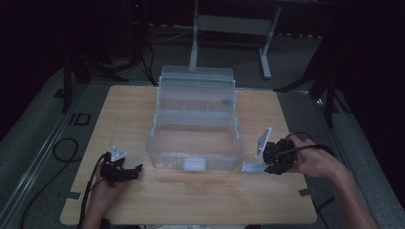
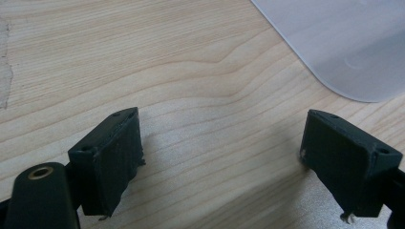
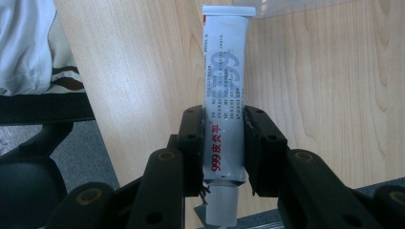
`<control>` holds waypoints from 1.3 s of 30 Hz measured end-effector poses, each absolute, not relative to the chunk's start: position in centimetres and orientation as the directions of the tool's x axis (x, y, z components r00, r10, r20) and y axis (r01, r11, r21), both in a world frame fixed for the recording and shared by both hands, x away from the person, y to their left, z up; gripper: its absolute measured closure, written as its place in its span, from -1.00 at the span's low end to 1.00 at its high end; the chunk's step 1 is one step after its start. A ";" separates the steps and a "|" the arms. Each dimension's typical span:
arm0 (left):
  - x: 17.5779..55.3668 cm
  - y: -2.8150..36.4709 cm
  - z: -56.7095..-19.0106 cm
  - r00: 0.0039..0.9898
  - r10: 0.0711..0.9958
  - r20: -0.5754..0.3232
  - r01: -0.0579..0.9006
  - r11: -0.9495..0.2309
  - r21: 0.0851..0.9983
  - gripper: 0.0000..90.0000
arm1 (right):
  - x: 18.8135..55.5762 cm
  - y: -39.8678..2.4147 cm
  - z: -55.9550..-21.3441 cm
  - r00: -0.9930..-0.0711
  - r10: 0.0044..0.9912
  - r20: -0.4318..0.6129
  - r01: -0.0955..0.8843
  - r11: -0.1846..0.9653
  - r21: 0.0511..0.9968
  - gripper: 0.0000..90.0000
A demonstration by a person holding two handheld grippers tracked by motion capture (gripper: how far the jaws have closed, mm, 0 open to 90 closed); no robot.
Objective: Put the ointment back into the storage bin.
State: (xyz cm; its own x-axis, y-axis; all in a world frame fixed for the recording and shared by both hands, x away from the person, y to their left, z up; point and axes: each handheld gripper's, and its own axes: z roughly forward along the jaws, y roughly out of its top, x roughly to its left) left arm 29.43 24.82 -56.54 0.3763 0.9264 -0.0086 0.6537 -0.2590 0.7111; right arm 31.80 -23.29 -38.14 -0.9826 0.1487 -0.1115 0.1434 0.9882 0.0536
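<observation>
Wooden tabletop (image 1: 191, 195), pale, light grain, rounded corners. Clear plastic storage box (image 1: 193, 143), opened in tiers, standing mid-table, white latch (image 1: 194, 165) on its near wall. Grey metal stand (image 1: 231, 24) on the floor beyond the table. Black cable (image 1: 64, 150) looped on grey floor at left. Tape strips (image 1: 72, 195) at the table's near corners.

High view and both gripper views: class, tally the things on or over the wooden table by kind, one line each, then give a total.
Clear plastic organiser box, lid open: 1
White ointment tube, clamped in the right tool: 1
Hand-held black tools: 2, the right one and the left tool, which is open over bare wood
Total: 4
</observation>
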 end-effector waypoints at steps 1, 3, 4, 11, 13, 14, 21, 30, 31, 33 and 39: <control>29.4 24.8 -56.5 0.376 0.926 -0.009 0.654 -0.259 0.711 -0.68 | 31.8 -23.2 -38.0 -0.982 0.148 -0.113 0.143 0.988 0.053 0.57; 29.4 24.8 -56.5 0.376 0.927 -0.009 0.654 -0.259 0.711 -0.68 | 31.8 -23.2 -37.8 -0.982 0.149 -0.113 0.144 0.988 0.054 0.57; 29.4 24.8 -56.5 0.376 0.927 -0.009 0.654 -0.259 0.711 -0.68 | 31.8 -23.2 -37.8 -0.982 0.149 -0.113 0.144 0.988 0.054 0.57; 29.4 24.8 -56.5 0.376 0.926 -0.009 0.654 -0.259 0.710 -0.68 | 32.0 -22.7 -37.0 -0.983 0.135 -0.123 0.129 0.990 0.050 0.57; 29.4 24.8 -56.5 0.377 0.926 -0.009 0.655 -0.260 0.709 -0.68 | 32.0 -22.5 -36.8 -0.983 0.134 -0.123 0.129 0.990 0.051 0.57; 29.4 24.8 -56.5 0.376 0.927 -0.009 0.655 -0.259 0.710 -0.68 | 32.1 -22.5 -36.7 -0.983 0.134 -0.124 0.129 0.990 0.052 0.57; 29.4 24.8 -56.5 0.377 0.926 -0.009 0.655 -0.259 0.710 -0.68 | 32.6 -21.9 -36.2 -0.985 0.124 -0.123 0.118 0.992 0.050 0.57; 29.4 24.8 -56.5 0.377 0.926 -0.009 0.654 -0.260 0.710 -0.68 | 33.1 -20.9 -35.2 -0.986 0.112 -0.127 0.106 0.993 0.053 0.57; 29.4 24.8 -56.5 0.377 0.926 -0.009 0.654 -0.259 0.710 -0.68 | 33.2 -20.7 -35.1 -0.986 0.107 -0.128 0.101 0.993 0.054 0.57; 29.4 24.8 -56.5 0.377 0.926 -0.009 0.654 -0.259 0.710 -0.68 | 33.4 -20.4 -34.9 -0.986 0.104 -0.129 0.098 0.994 0.056 0.57; 29.4 24.8 -56.5 0.377 0.926 -0.009 0.654 -0.259 0.711 -0.68 | 34.2 -19.4 -34.7 -0.987 0.094 -0.130 0.087 0.995 0.054 0.57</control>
State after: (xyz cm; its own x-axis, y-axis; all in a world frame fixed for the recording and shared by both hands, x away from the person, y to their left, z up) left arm 29.41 24.81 -56.53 0.3767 0.9263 -0.0093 0.6543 -0.2590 0.7105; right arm 34.20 -19.37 -34.67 -0.9871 0.0938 -0.1300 0.0874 0.9947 0.0542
